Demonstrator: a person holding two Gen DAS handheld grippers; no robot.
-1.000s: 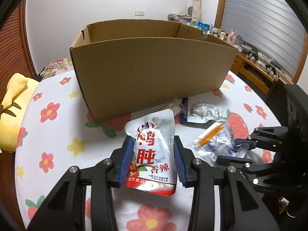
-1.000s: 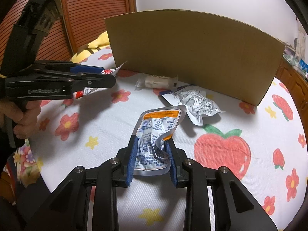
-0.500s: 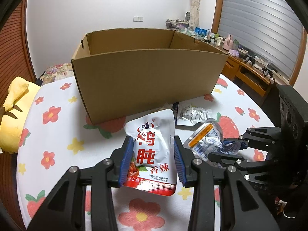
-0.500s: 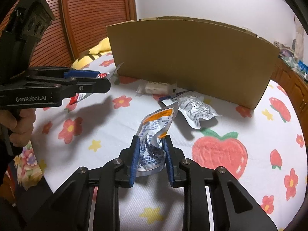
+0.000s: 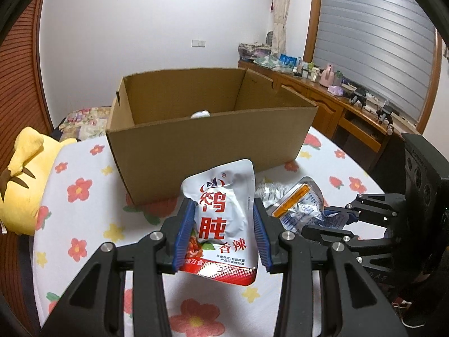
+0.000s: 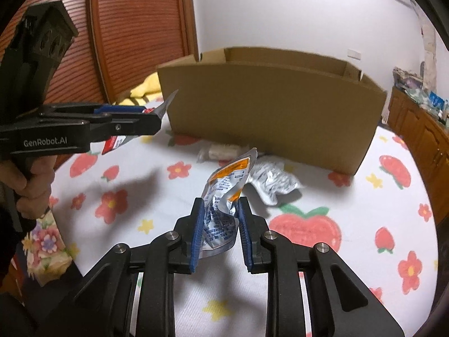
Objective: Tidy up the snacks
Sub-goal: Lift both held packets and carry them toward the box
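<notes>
While both grippers hang above the flowered tablecloth (image 5: 81,196), each one pinches a snack packet of its own.

Left gripper (image 5: 223,236): its blue pads are pressed against the two side edges of a white-and-red pouch (image 5: 221,219), which stands upright between them, clear of the cloth, its red bottom seam hanging below the pads.

Right gripper (image 6: 220,231): closed tight on a silver packet with an orange band (image 6: 224,199); the foil is crumpled between the pads and its top leans up and to the right, off the table.

Same packet from the left wrist camera: the silver packet (image 5: 300,210) shows at the right, held at the tip of the right gripper's black fingers (image 5: 331,224).

Left gripper from the right wrist camera: it (image 6: 157,115) enters from the left, a hand (image 6: 31,179) wrapped round its handle, the pouch seen edge-on.

Cardboard box (image 5: 213,129): open-topped, standing on the table beyond both grippers; something white (image 5: 199,114) peeks over its near wall from inside.

Loose on the table: a crinkled silver packet (image 6: 273,182) lies near the box's front wall, and a pale, blurred wrapped snack (image 6: 221,151) lies just beside that wall.

Yellow plush toy (image 5: 25,185): at the table's left edge.
</notes>
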